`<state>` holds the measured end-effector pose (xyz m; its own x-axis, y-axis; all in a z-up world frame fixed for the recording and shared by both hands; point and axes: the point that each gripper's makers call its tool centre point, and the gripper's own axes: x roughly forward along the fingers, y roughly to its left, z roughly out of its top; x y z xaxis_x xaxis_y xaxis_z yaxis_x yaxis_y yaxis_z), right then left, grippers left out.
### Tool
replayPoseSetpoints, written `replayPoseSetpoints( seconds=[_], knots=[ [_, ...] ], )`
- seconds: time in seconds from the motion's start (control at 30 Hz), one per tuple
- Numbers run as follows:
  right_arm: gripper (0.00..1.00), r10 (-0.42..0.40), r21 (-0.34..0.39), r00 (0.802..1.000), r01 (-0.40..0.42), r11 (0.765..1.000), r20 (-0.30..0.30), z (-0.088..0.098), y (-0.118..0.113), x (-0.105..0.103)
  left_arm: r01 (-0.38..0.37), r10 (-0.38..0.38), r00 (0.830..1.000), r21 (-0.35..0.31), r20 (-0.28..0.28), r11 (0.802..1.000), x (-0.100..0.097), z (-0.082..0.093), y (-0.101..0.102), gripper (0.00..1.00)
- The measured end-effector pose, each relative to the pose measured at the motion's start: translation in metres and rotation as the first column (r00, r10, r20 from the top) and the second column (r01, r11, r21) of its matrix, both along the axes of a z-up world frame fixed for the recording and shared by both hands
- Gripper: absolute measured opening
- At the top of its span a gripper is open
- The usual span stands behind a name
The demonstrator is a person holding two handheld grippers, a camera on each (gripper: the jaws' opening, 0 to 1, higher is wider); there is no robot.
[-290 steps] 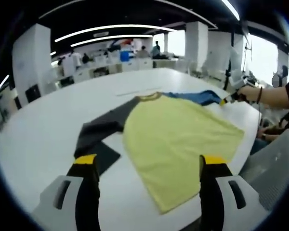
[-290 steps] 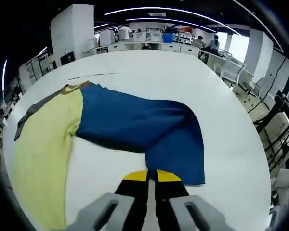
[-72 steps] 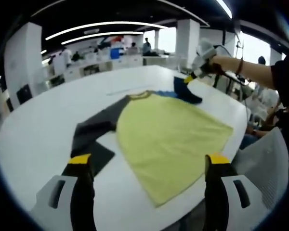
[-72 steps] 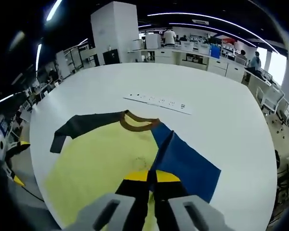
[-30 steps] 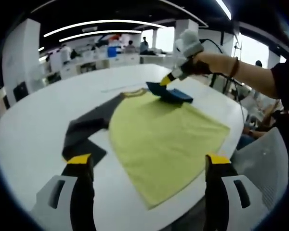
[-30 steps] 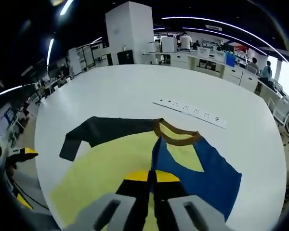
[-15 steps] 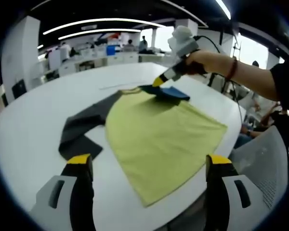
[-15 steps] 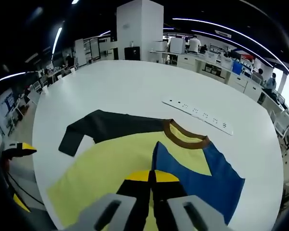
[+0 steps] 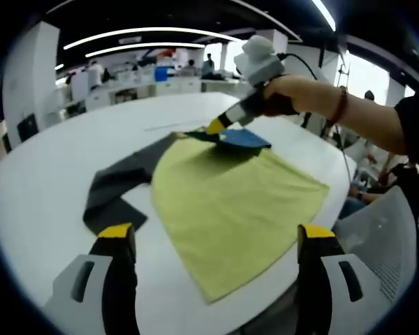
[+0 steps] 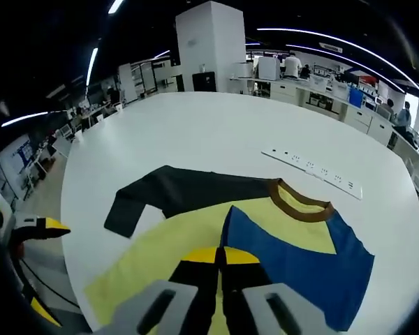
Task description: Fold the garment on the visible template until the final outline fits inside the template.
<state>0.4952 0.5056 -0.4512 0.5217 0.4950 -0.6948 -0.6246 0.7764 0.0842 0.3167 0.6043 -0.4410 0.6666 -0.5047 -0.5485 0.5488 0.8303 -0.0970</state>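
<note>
My right gripper point(image 10: 220, 257) is clenched on the blue sleeve point(image 10: 300, 262), which lies folded across the yellow shirt point(image 10: 167, 255) on the white table point(image 10: 195, 132). My left gripper point(image 9: 213, 241) stands released, jaws wide apart over the table edge, holding nothing. From it I see the right gripper point(image 9: 220, 125) and the hand point(image 9: 283, 94) holding it above the collar. The right gripper view adds the dark sleeve point(image 10: 171, 188), bent at its cuff, the brown collar point(image 10: 300, 206) and a white strip point(image 10: 314, 171) lying beyond it. Desks and people stand far behind.
</note>
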Motion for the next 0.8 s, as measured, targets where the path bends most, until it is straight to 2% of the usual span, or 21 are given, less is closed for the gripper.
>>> replayPoseSetpoints(
  seconds=[0.8],
  knots=[
    [0.0,0.069,0.065,0.998,-0.07,0.995,0.012,0.011,0.044,-0.012,-0.006,0.006,1.0,0.003,-0.005,1.0,-0.003,-0.002,0.004,0.92]
  ],
)
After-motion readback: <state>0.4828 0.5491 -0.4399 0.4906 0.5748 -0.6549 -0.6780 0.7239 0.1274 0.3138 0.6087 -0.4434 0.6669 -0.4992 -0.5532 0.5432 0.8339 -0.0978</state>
